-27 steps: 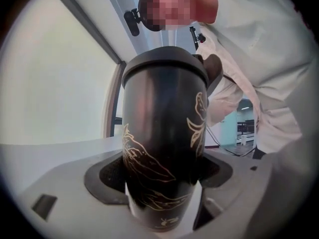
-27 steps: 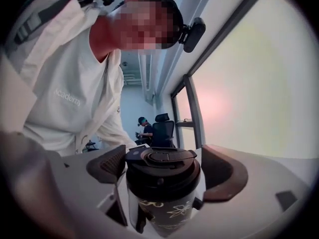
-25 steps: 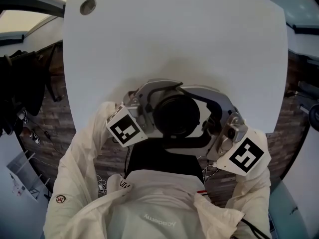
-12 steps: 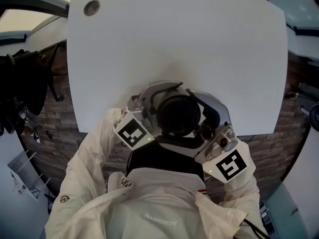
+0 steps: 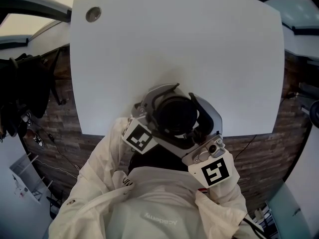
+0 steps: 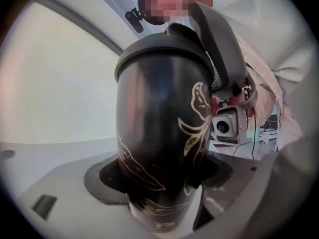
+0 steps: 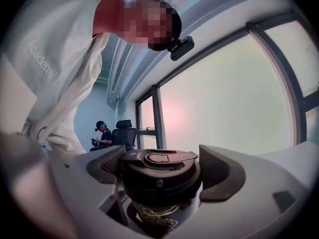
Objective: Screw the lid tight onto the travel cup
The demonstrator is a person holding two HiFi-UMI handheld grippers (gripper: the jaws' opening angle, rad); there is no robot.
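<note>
Black travel cup [image 6: 154, 123] is clamped by left gripper [image 6: 162, 176]; right gripper [image 7: 162, 172] clenches its lid [image 7: 159, 159].

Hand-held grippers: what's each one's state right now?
Left hand-held gripper: closed on the travel cup, around its body.
Right hand-held gripper: closed on the lid.

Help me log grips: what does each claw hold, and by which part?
Left claw: the cup, by its lower body. Right claw: the lid, by its sides.
</note>
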